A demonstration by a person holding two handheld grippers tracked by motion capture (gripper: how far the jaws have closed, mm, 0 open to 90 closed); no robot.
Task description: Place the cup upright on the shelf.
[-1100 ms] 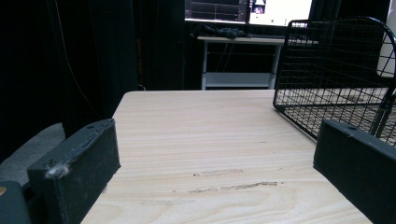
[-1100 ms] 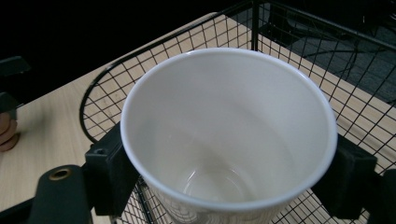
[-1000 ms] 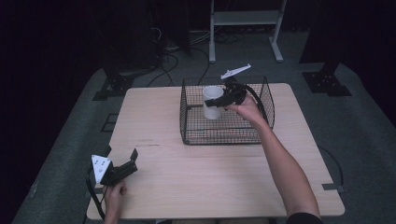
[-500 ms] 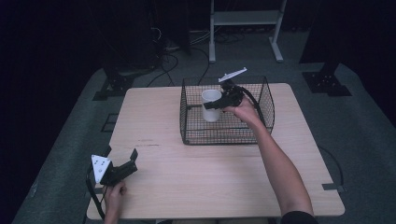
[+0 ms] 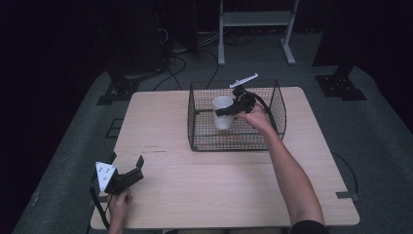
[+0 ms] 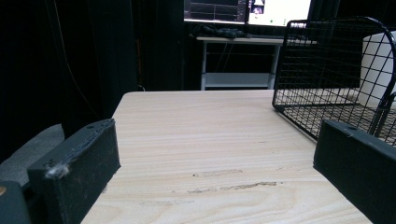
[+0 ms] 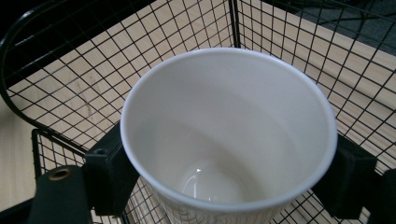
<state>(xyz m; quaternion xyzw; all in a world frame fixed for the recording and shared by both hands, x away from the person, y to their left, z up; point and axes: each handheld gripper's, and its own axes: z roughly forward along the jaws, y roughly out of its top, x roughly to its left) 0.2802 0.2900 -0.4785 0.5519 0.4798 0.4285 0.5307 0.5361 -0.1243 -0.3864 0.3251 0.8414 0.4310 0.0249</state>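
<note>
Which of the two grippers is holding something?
The right gripper, clamped on the white cup inside the wire basket; the left gripper rests open and empty.

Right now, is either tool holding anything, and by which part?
The right tool grips the white paper cup by its side wall just under the rim, inside the wire basket. The left tool holds nothing, jaws open.

we found no text, label, brand or number that could be read. the monitors [image 6: 247, 10] at twelve o'clock in the left gripper view showed bright windows, too small and blurred to make out. the white cup [image 7: 229, 135] bore no print we could see.
</note>
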